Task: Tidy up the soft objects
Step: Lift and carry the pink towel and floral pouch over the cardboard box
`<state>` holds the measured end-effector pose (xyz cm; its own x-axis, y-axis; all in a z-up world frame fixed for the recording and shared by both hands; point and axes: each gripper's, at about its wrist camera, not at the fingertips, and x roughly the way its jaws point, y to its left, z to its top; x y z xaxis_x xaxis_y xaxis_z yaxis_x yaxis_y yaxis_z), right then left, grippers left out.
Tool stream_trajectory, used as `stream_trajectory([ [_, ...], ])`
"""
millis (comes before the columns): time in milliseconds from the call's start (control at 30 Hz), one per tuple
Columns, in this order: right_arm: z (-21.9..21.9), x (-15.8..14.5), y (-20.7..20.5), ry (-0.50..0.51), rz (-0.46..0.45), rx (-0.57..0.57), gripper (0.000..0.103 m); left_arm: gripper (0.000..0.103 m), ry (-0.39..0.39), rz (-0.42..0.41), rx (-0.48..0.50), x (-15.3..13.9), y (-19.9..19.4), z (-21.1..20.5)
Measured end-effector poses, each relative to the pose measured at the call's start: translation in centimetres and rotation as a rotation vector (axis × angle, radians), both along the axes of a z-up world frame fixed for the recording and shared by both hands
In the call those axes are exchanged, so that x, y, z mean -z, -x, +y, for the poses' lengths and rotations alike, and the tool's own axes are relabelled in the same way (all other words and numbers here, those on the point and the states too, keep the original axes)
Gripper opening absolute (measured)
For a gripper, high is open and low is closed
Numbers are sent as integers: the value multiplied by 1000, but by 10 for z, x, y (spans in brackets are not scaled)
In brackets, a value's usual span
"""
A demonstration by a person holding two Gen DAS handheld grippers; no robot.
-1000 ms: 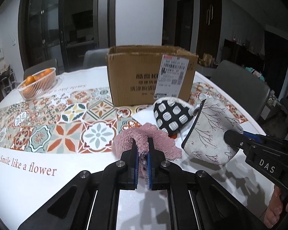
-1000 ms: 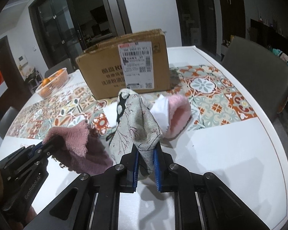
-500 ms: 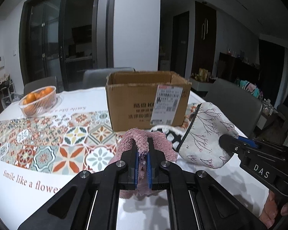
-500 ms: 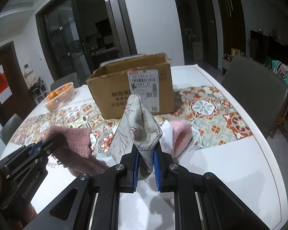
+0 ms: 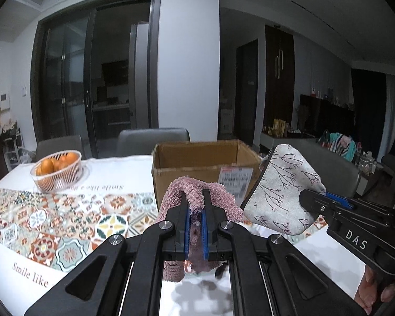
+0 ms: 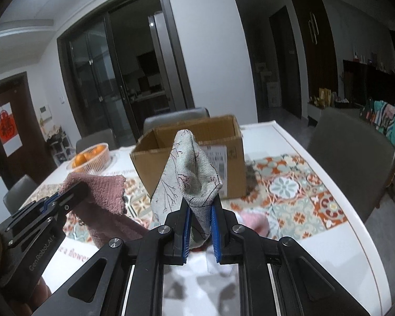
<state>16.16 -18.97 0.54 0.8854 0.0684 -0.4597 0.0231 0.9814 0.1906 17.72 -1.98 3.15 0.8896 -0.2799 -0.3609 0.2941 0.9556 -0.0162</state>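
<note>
Step in hand: carrying both soft items toward box [image 5: 206,158], frame centre. Left gripper [image 5: 194,210] pinched pink towel [image 5: 197,197], lower centre, fuzzy, draped over fingers, clear of table [image 5: 289,250]. Right gripper [image 6: 200,210] pinched grey pouch [image 6: 192,168], branch print, peaked upright, held before box. Next likely called for lifting over rim, then releasing inside. Pink item [image 6: 252,220] lay on table, lower right.

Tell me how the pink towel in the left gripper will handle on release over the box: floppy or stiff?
Likely floppy: the pink towel drapes limply over both sides of the left gripper. Probably light, with no visible sag in the grip. Its fuzzy pile may snag the pads.
</note>
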Motion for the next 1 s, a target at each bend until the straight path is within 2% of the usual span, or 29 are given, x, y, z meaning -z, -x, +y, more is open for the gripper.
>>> stream_trajectory([
  [533, -5, -42, -23, -5, -148, 21, 15, 9, 30, -150, -3, -46, -19, 1],
  [1000, -11, -65, -53, 31, -219, 27, 15, 9, 37, -232, 12, -68, -47, -3],
])
